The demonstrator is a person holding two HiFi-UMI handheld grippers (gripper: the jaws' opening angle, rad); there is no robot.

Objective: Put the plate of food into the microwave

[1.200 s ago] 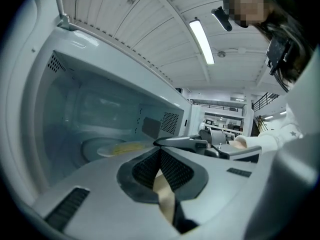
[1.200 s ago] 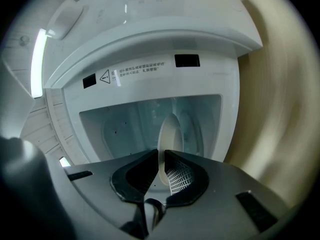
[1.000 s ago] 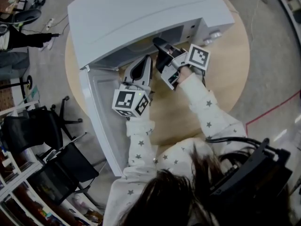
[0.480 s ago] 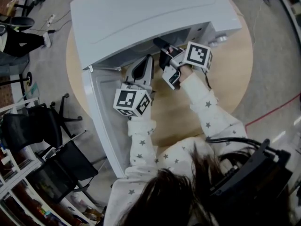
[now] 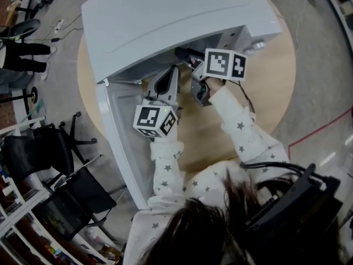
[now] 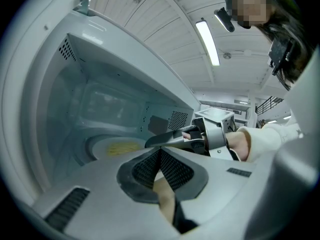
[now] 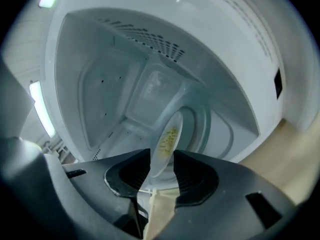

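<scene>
A white microwave [image 5: 176, 15] stands on the round wooden table [image 5: 265, 87], its door [image 5: 118, 142] swung open. Inside, a white plate of yellow food [image 6: 117, 146] lies on the glass turntable [image 7: 220, 129]. My right gripper [image 5: 183, 54] reaches into the opening. Its jaws have just been opening and now stand open, the plate's [image 7: 167, 139] near rim in the gap between them, seen edge-on because that gripper [image 7: 162, 169] is rolled. My left gripper [image 5: 170, 73] waits at the opening's left, shut [image 6: 160, 156] on nothing. The right gripper [image 6: 156, 141] shows beside the plate there.
The microwave's knobs [image 5: 253, 40] are at its right end. The open door overhangs the table's left edge. Black chairs [image 5: 49, 153] and a standing person [image 5: 22, 54] are on the floor at left. A red line [image 5: 325, 126] runs across the floor at right.
The right gripper has rolled, so its marker cube now faces up, and it sits slightly further left at the opening. The left gripper has hardly shifted.
</scene>
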